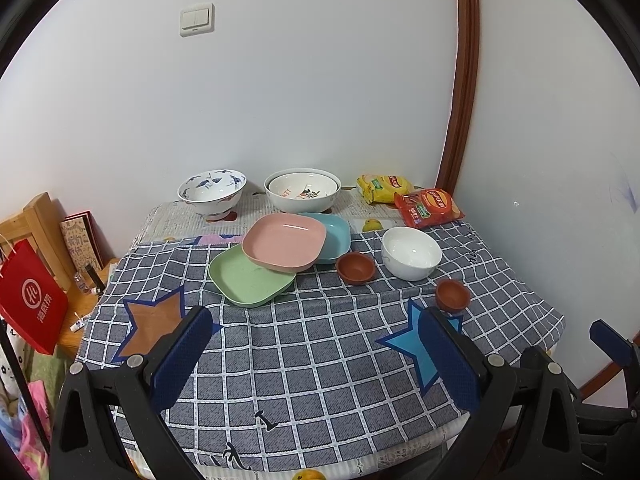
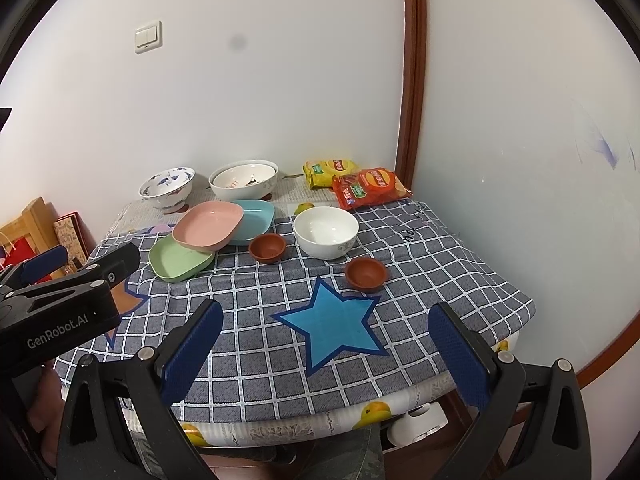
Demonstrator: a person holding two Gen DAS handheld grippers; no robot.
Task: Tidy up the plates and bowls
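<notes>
Three square plates overlap mid-table: green (image 1: pixel 244 280) (image 2: pixel 176 260), pink (image 1: pixel 284 246) (image 2: pixel 208 226) leaning on it, blue (image 1: pixel 336 234) (image 2: pixel 256 220) behind. A white bowl (image 1: pixel 411 253) (image 2: pixel 326 231) stands to their right, with two small brown bowls (image 1: pixel 356 267) (image 1: pixel 452 294) (image 2: pixel 267 248) (image 2: pixel 366 274) near it. A blue-patterned bowl (image 1: pixel 212 192) (image 2: pixel 168 188) and two nested white bowls (image 1: pixel 302 194) (image 2: pixel 244 182) stand at the back. My left gripper (image 1: pixel 316 328) and right gripper (image 2: pixel 326 322) are open and empty above the table's near edge.
Two snack bags, yellow (image 1: pixel 382 188) (image 2: pixel 328 172) and red (image 1: pixel 428 206) (image 2: pixel 370 188), lie at the back right by the wall. A checked cloth (image 1: pixel 320 360) covers the table. A wooden chair with a red bag (image 1: pixel 28 300) stands left.
</notes>
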